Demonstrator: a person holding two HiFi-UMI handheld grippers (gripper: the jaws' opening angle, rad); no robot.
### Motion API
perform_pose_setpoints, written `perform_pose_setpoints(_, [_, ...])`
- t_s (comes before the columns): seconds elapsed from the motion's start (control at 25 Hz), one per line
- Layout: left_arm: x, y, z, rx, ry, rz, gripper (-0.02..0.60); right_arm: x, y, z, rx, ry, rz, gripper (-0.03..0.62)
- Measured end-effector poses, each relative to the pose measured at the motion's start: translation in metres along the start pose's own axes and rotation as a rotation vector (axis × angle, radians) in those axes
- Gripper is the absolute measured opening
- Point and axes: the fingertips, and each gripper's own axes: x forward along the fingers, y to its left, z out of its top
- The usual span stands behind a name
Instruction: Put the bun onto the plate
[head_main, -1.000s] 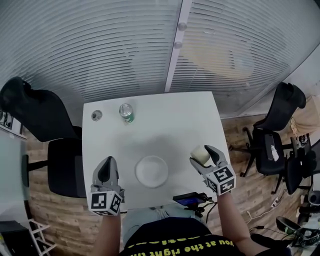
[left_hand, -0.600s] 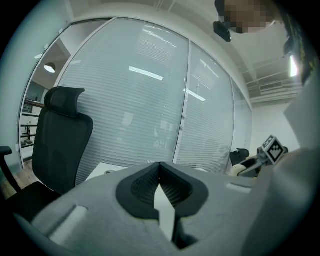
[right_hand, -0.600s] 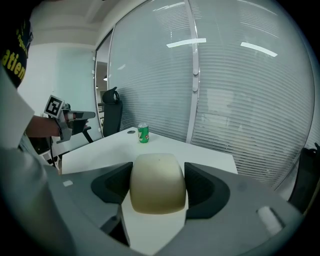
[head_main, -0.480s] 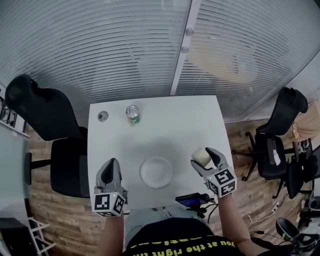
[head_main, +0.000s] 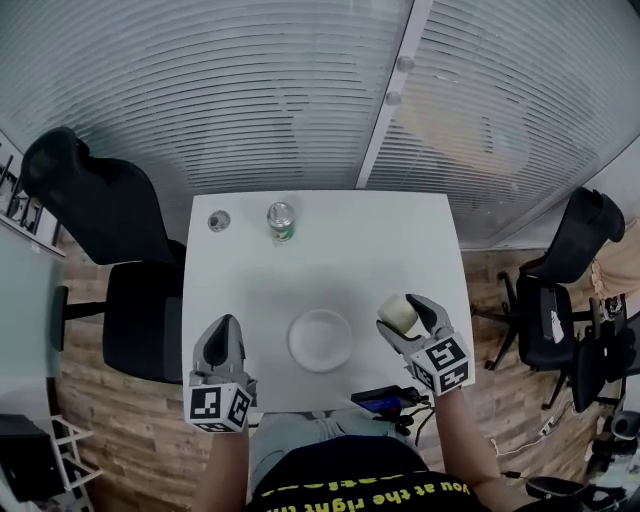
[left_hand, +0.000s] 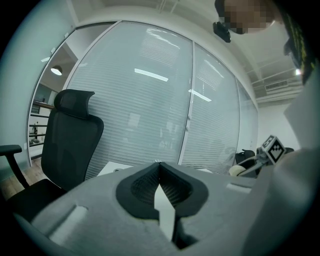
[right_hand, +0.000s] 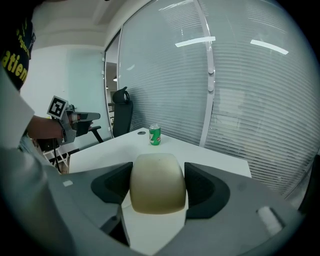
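My right gripper (head_main: 403, 313) held the pale, rounded bun (right_hand: 157, 182) wedged between its widely spread fingers, over the right side of the white square table (head_main: 330, 262). The round white plate (head_main: 320, 341) lay bare just left of those fingers, between them and my left gripper (head_main: 221, 330), whose fingers were pressed together on nothing. A green drink can (head_main: 281, 221) stood well beyond both sets of fingertips.
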Motion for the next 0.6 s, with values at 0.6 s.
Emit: perform_pose_setpoints(0.6, [-0.01, 0.014, -0.004, -0.02, -0.004, 0.057, 0.0, 0.036, 0.053, 0.019, -0.07, 0.001, 0.167, 0.332])
